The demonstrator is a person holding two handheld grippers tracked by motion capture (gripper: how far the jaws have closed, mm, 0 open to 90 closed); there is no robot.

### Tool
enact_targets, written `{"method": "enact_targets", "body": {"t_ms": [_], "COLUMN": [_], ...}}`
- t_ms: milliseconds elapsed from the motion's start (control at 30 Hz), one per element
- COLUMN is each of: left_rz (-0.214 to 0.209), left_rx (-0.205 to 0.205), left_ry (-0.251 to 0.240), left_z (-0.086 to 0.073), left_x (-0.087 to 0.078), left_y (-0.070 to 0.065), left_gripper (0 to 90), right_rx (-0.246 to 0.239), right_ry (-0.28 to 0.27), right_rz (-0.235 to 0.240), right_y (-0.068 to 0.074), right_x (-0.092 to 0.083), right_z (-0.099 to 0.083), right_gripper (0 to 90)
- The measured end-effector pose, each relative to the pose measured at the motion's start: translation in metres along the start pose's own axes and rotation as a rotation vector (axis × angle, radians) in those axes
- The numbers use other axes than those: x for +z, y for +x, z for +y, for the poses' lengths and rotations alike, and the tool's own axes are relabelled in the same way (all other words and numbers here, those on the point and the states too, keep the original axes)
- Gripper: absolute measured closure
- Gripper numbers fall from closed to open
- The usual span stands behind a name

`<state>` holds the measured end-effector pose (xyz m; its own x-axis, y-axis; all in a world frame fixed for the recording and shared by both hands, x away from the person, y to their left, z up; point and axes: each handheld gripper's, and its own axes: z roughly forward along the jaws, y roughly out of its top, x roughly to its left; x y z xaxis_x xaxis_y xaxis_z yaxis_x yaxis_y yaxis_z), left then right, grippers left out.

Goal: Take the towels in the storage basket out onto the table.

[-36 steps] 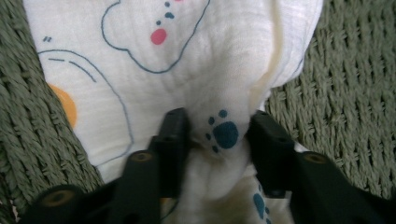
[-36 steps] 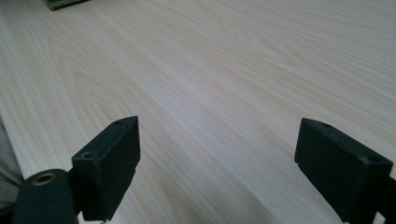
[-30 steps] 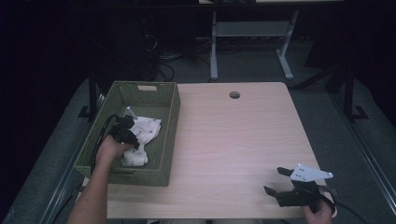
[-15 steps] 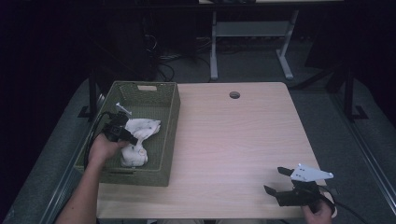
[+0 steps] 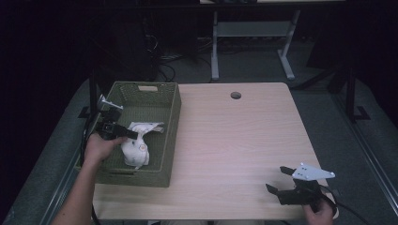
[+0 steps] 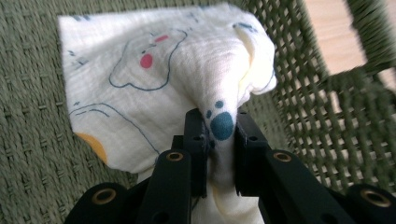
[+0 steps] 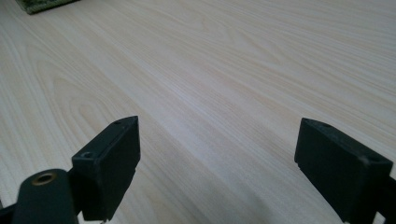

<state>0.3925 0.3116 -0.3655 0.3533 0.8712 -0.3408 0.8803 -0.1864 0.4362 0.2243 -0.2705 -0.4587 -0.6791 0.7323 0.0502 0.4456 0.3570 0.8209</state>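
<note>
One cloth [image 6: 159, 88], white with printed figures, lies in the green woven basket [image 5: 171, 117] at the table's [image 5: 234, 140] left side. The left gripper [image 6: 219, 135] is clamped on a gathered fold of it. The fabric is light, soft and limp; it drapes and bunches, and is not fragile. A pinch on a bunched ridge holds best; a single edge would probably slip. The right gripper [image 7: 217, 158] rests low over bare tabletop, jaws wide apart.
</note>
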Motion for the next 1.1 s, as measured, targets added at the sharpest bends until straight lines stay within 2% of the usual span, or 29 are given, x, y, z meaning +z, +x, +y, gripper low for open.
{"method": "enact_targets", "body": {"t_ms": [67,100,133,167,200,267,333,400,467,600,633,667,767,800,900,933,1100], "left_rz": [-0.004,-0.017,-0.037,-0.037,-0.062,-0.071,-0.101,-0.112,-0.146,-0.176,-0.176,-0.190,-0.188,-0.204,-0.214,-0.236,-0.246], "left_rx": [-0.001,-0.009,-0.006,-0.006,0.004,0.007,0.006,-0.002,-0.018,-0.025,-0.025,-0.029,-0.033,-0.042,-0.048,-0.064,-0.064], "left_ry": [-0.010,-0.023,-0.041,-0.041,-0.052,-0.065,-0.088,-0.108,-0.134,-0.189,-0.189,-0.215,-0.227,-0.244,-0.264,-0.292,-0.308], "left_z": [-0.001,-0.002,-0.004,-0.004,-0.006,-0.007,-0.008,-0.009,-0.010,-0.012,-0.012,-0.012,-0.013,-0.013,-0.013,-0.014,-0.013], "left_x": [-0.003,-0.004,-0.007,-0.007,-0.008,-0.009,-0.011,-0.013,-0.015,-0.022,-0.022,-0.024,-0.026,-0.027,-0.029,-0.031,-0.033], "left_y": [0.002,0.002,0.004,0.004,0.003,0.004,0.005,0.006,0.008,0.010,0.010,0.010,0.011,0.012,0.012,0.013,0.013], "left_gripper": [78.1,78.1,78.3,78.3,78.3,78.3,78.3,78.3,78.3,78.3,78.3,78.3,78.3,78.4,78.6,78.6,78.6], "right_rx": [0.002,0.002,0.003,0.003,0.006,0.004,0.000,-0.004,-0.003,0.009,0.009,0.005,0.007,0.012,0.006,0.003,0.008], "right_ry": [0.002,0.002,-0.002,-0.002,-0.001,0.004,0.012,0.011,0.005,0.008,0.008,0.001,0.000,-0.002,-0.001,0.001,-0.005], "right_rz": [0.001,0.001,-0.004,-0.004,-0.003,-0.005,-0.003,-0.003,-0.006,-0.010,-0.010,-0.009,-0.010,-0.014,-0.012,-0.009,-0.014], "right_y": [0.001,0.001,0.001,0.001,0.000,0.000,0.001,0.001,0.001,-0.001,-0.001,-0.001,-0.001,-0.001,-0.002,-0.002,-0.002], "right_x": [-0.001,-0.001,-0.002,-0.002,-0.001,-0.001,0.000,0.000,-0.002,-0.002,-0.002,-0.003,-0.004,-0.004,-0.003,-0.004,-0.004], "right_z": [0.000,0.000,0.000,0.000,-0.001,-0.002,-0.001,-0.001,-0.001,-0.002,-0.002,-0.002,-0.001,-0.001,-0.002,-0.002,-0.001], "right_gripper": [14.0,14.0,14.0,14.0,14.0,14.0,14.0,14.0,14.0,14.0,14.0,14.0,14.0,14.0,14.0,14.0,14.0]}}
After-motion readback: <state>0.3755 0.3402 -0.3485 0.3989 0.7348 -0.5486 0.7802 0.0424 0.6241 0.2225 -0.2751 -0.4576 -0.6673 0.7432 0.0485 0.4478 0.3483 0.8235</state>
